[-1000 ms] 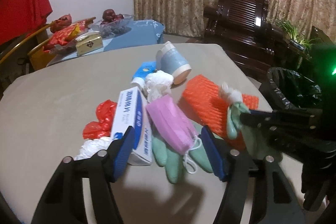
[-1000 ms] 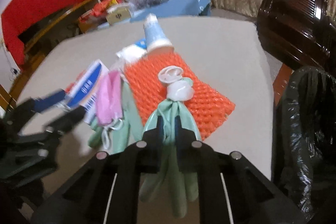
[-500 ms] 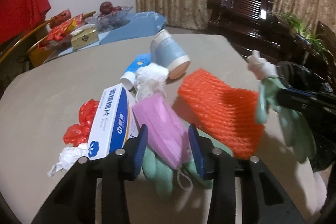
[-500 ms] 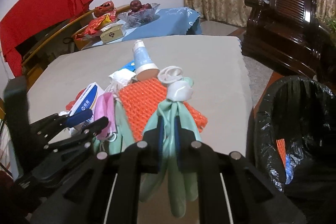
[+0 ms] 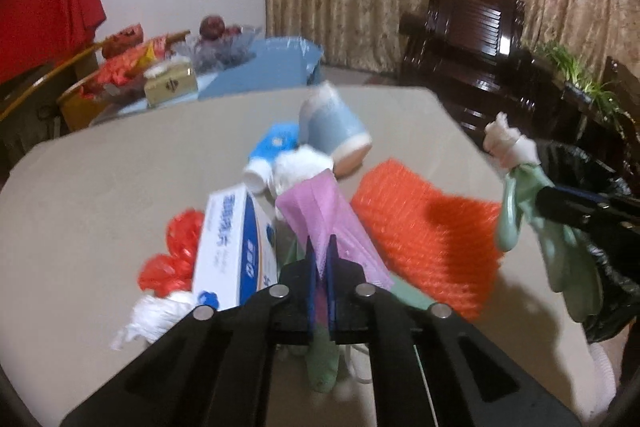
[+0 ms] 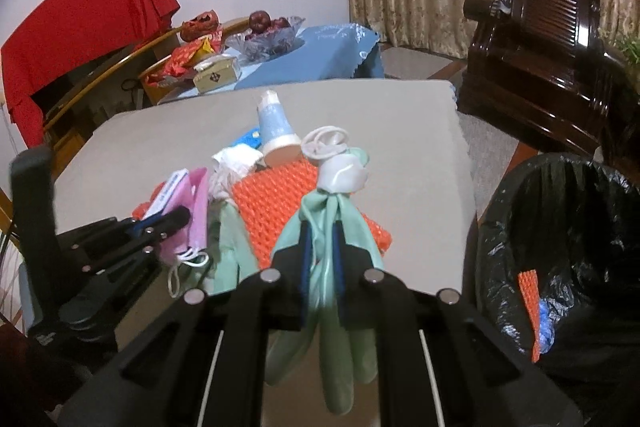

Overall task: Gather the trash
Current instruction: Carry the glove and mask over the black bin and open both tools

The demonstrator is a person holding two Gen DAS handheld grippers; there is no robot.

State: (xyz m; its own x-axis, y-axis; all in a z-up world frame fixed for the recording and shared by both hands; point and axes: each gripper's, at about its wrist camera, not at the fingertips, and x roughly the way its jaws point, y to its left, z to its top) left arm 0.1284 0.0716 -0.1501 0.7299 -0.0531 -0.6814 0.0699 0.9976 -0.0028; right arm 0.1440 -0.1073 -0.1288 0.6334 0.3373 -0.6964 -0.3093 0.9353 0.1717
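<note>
My left gripper (image 5: 320, 263) is shut on the near end of a pink face mask (image 5: 324, 211), which lies on the beige table (image 5: 100, 187) over a green glove (image 5: 322, 359). In the right wrist view the same left gripper (image 6: 180, 217) pinches the mask (image 6: 192, 211). My right gripper (image 6: 322, 247) is shut on a second green glove (image 6: 332, 215) with a white wad at its top, held in the air beside the table's right edge. That glove (image 5: 520, 195) hangs near the black-lined trash bin (image 6: 560, 227).
On the table lie an orange foam net (image 5: 428, 231), a tipped blue cup (image 5: 336, 127), a white-and-blue box (image 5: 232, 247), a red plastic bag (image 5: 176, 251) and white wads (image 5: 300, 167). The bin (image 5: 580, 167) holds some trash. A dark wooden chair (image 6: 552, 39) stands behind it.
My left jaws have closed from wide open onto the pink mask. The right gripper has risen with the green glove, off the orange net and toward the bin.
</note>
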